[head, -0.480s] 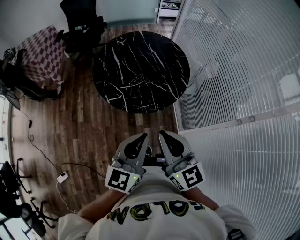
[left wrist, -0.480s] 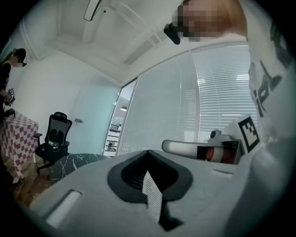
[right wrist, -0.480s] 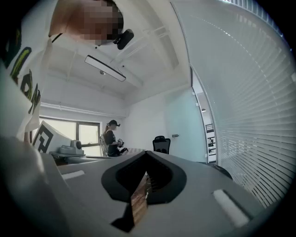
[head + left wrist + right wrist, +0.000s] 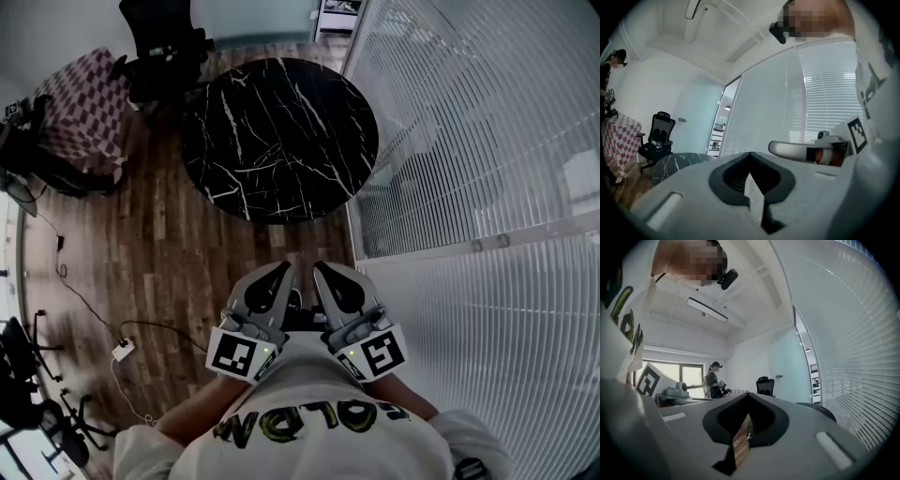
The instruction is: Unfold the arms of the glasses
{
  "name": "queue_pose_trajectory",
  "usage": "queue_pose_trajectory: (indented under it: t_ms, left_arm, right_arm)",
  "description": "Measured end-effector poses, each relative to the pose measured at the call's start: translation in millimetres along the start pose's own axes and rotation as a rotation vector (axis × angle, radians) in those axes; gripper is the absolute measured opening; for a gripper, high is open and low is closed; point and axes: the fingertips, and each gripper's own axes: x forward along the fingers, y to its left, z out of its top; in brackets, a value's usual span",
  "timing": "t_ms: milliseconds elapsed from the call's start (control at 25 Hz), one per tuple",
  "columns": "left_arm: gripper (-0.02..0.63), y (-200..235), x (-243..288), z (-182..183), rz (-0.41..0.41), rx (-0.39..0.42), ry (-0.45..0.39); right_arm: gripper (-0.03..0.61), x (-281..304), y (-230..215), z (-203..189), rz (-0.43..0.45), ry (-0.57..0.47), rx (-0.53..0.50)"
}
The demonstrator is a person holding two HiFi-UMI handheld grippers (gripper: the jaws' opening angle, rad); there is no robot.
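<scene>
2 grippers sit side by side, level, close to the person's chest. Left gripper (image 4: 284,269): jaws pressed together, nothing between them. Right gripper (image 4: 321,269): same, closed tight and empty. Both aim toward the round black marble table (image 4: 281,141) but are well apart from it. Blinds (image 4: 469,141) are on the right. Glasses: can't tell where they are from any view.
</scene>
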Motion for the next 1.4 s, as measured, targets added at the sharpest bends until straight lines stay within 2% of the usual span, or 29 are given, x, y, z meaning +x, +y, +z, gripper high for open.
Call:
queue_pose_trajectory:
  t_ms: [360,760,1000,1200,1400]
  left_arm:
    - [0.002,-5,13,-10,0.024,0.006,0.021]
    - [0.002,29,38,-15,0.042,-0.022,0.050]
    - [0.003,71,64,-5,0.037,-0.034,0.047]
    - [0.002,121,88,9,0.025,-0.038,0.041]
    - [0.002,171,109,30,0.000,-0.025,0.037]
  right_arm:
    - [0.003,-6,-18,-7,0.009,0.002,0.018]
    - [0.003,25,-40,-18,-0.005,0.042,0.039]
    - [0.002,74,-56,-20,-0.005,0.071,0.035]
    - [0.003,132,-67,-17,0.008,0.077,0.037]
    - [0.003,186,-76,-8,-0.016,0.079,0.018]
